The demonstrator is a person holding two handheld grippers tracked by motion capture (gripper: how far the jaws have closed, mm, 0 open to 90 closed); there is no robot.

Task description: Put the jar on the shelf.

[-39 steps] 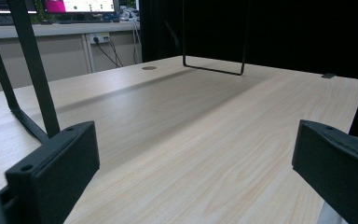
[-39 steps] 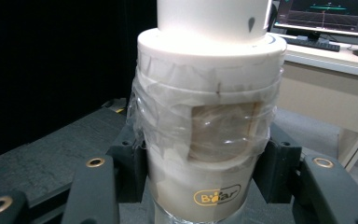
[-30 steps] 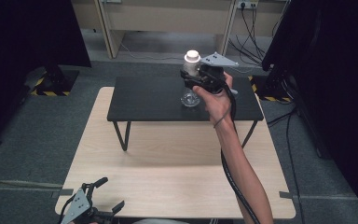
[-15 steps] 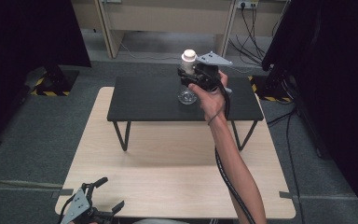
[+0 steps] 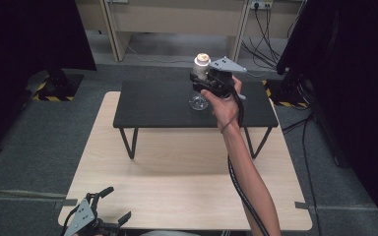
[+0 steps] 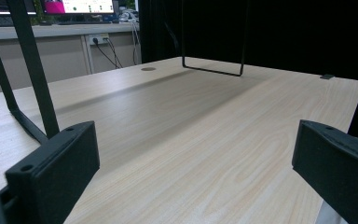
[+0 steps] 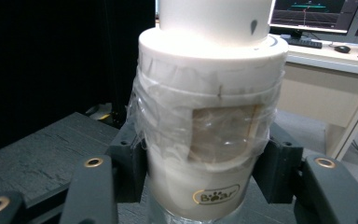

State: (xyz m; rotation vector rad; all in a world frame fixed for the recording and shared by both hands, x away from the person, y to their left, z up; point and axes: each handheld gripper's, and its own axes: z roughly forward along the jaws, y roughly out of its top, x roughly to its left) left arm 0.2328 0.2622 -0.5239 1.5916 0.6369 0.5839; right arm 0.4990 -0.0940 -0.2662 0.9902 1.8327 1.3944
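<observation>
High view: left tongs [image 5: 109, 206] at the near edge of the pale wooden surface [image 5: 177, 182], jaws spread wide, grasping nothing. Farther off, right tongs [image 5: 200, 78] clenched on a white jar [image 5: 202, 65] (taped round the middle, small gold label low down), upright, lifted above a clear glass base [image 5: 198, 102] on the black surface [image 5: 152, 105]. Beyond, desks and cables [image 5: 266, 19].
</observation>
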